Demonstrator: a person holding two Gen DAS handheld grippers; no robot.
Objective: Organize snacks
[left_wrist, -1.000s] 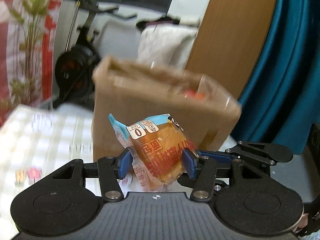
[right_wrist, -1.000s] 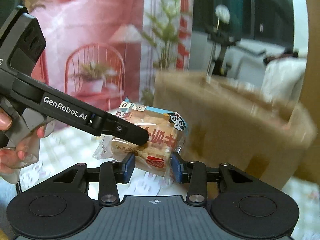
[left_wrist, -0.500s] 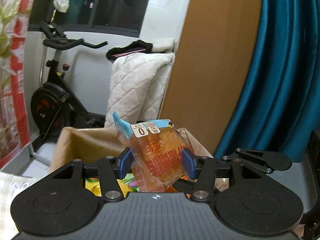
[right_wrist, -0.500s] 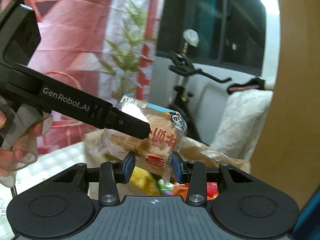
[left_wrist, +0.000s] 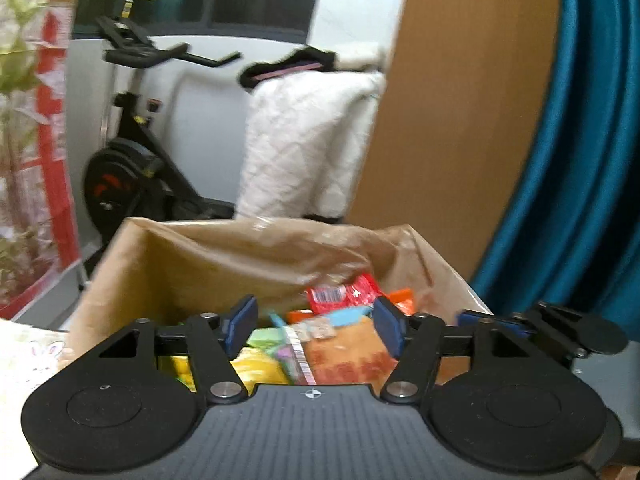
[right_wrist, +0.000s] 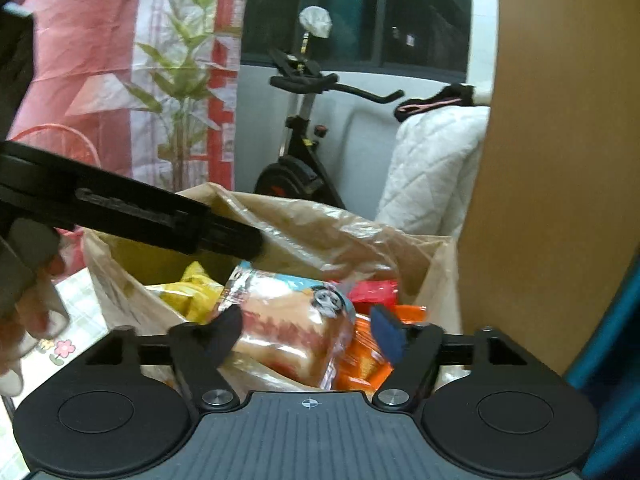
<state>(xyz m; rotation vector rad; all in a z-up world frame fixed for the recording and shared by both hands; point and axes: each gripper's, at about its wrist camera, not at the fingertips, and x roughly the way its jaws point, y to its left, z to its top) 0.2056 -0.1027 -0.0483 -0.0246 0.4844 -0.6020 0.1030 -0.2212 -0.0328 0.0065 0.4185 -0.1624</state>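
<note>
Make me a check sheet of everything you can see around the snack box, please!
Surface: checked tablecloth with flower prints under the box.
Job's things: bread packet lying on the snacks inside the cardboard box; red packet, yellow packet in there too.
Clutter: nothing seen.
Grippers: left gripper and right gripper open above the box, jaws just opened, clear of the packet.
Cables: nothing seen.
Surroundings: exercise bike, white quilt, teal curtain.

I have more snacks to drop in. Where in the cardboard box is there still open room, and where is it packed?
Free: the far left of the cardboard box, between its left wall and the yellow packet, where bare inner wall shows. Crowded: the middle and right, with the bread packet, red packet and orange packets piled together. The crumpled liner overhangs the back.
</note>
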